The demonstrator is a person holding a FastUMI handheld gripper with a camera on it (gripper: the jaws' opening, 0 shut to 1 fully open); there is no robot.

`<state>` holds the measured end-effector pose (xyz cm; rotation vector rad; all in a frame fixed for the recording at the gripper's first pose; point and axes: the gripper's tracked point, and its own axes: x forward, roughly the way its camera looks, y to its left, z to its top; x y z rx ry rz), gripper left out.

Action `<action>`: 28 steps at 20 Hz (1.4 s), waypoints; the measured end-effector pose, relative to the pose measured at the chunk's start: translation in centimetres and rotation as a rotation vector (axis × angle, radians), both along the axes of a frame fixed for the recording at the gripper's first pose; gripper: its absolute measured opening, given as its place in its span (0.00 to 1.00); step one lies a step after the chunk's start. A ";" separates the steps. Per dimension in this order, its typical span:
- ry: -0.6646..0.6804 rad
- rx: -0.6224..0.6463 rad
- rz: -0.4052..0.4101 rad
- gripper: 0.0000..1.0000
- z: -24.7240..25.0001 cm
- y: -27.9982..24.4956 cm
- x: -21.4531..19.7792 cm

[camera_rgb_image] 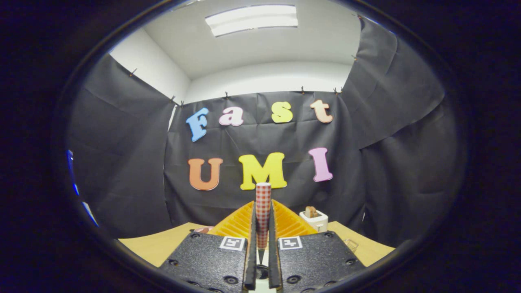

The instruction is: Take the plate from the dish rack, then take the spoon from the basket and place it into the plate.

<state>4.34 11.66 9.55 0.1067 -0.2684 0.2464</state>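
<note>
Gripper (263, 240) at lower centre of frame, fingers nearly together and pressing from both sides on an edge-on, red-checked plate (263, 203). Plate upright, long axis vertical, rim rising above the fingertips before the yellow dish rack (289, 221). Likely stage: plate gripped, about to leave the rack or just clear of it. White toaster (315, 219) right of rack; bare wooden table (163, 244) lower left offers set-down room. Basket and spoon unidentified.

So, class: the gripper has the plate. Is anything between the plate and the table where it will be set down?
The gripper is shut on the checked plate, held edge-on above the yellow dish rack, which lies directly under it before the bare table.
</note>
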 end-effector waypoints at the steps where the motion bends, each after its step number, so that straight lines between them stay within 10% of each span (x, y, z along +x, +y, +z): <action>1: 0.019 0.015 0.003 0.17 -1.6 0.7 0.1; 18: 0.299 0.070 -0.032 0.21 -20.9 4.1 7.0; 28: 0.270 -0.009 -0.028 0.75 -17.9 -0.8 4.4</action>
